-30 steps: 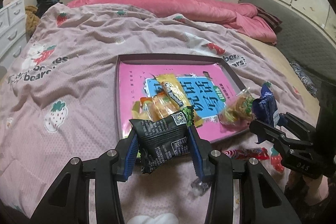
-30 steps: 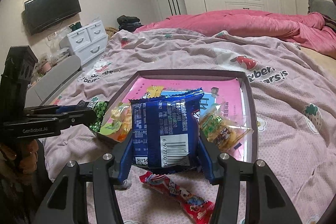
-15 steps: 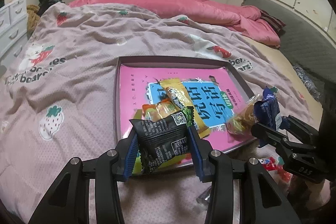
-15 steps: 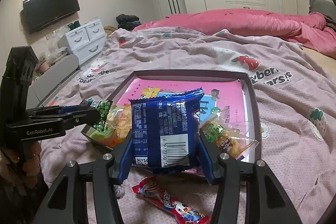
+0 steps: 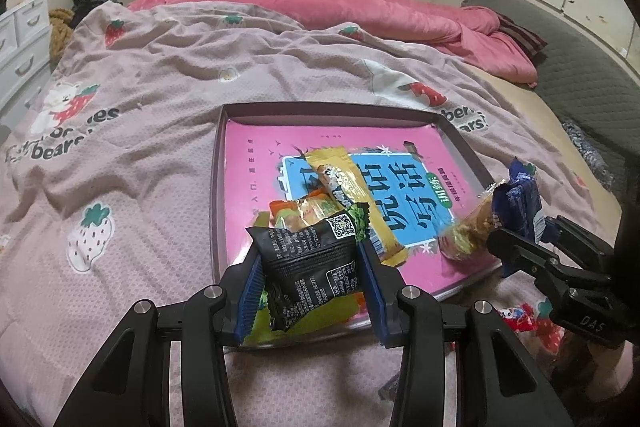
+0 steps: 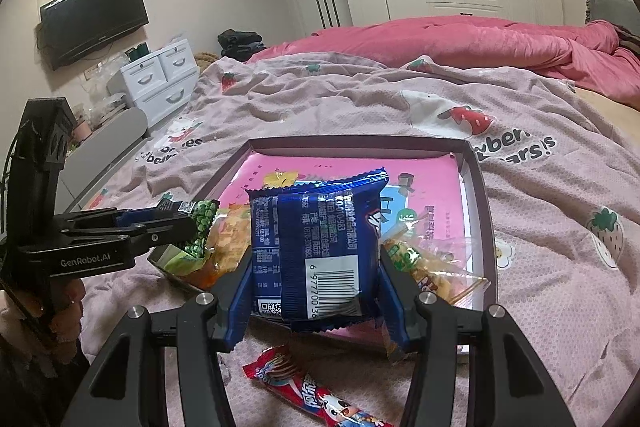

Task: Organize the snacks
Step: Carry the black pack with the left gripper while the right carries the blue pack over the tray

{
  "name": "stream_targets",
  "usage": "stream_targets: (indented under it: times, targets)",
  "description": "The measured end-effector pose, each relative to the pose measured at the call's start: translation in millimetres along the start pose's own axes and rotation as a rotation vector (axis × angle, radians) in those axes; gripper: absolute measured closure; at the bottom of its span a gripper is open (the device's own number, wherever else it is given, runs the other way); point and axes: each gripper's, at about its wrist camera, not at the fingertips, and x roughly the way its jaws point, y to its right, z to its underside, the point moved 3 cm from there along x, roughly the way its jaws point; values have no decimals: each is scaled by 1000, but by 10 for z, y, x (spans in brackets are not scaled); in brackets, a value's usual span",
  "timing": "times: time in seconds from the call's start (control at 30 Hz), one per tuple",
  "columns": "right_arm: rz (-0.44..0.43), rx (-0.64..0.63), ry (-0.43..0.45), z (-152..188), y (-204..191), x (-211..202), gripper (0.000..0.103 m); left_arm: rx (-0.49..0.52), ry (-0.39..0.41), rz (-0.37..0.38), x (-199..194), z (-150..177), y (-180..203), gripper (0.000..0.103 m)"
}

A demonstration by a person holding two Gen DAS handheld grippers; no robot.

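My left gripper (image 5: 310,287) is shut on a black snack packet (image 5: 310,263) with a green pea print, held over the near left corner of the dark shallow tray (image 5: 218,187). My right gripper (image 6: 316,285) is shut on a blue snack packet (image 6: 316,243), held just above the tray's (image 6: 478,195) near edge. In the tray lie a yellow bar (image 5: 352,195), orange packets (image 5: 308,209) and a clear bag of crackers (image 6: 432,267). Each gripper shows in the other's view: the right gripper (image 5: 520,227) at the right, the left gripper (image 6: 192,227) at the left.
The tray rests on a pink strawberry-print blanket (image 5: 120,131) on a bed, with a pink book cover (image 5: 256,155) inside it. A red candy stick (image 6: 316,395) lies on the blanket in front of the tray. A hand (image 6: 60,311) holds the left gripper's handle. White drawers (image 6: 160,83) stand at the left.
The left gripper has moved forward and a little down with the black packet, now over the tray's near corner. The right gripper with the blue packet has barely shifted.
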Motion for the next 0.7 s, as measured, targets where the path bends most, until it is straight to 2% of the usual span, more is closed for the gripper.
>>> stream_targets:
  times: [0.4,0.7]
  targets:
    - [15,22,21,-45,84,-26,49,-10,-6,-31,104,-7,-87,57]
    - [3,1,-2,-22,35,52,49,-11,-24,-49,199,31,-107,57]
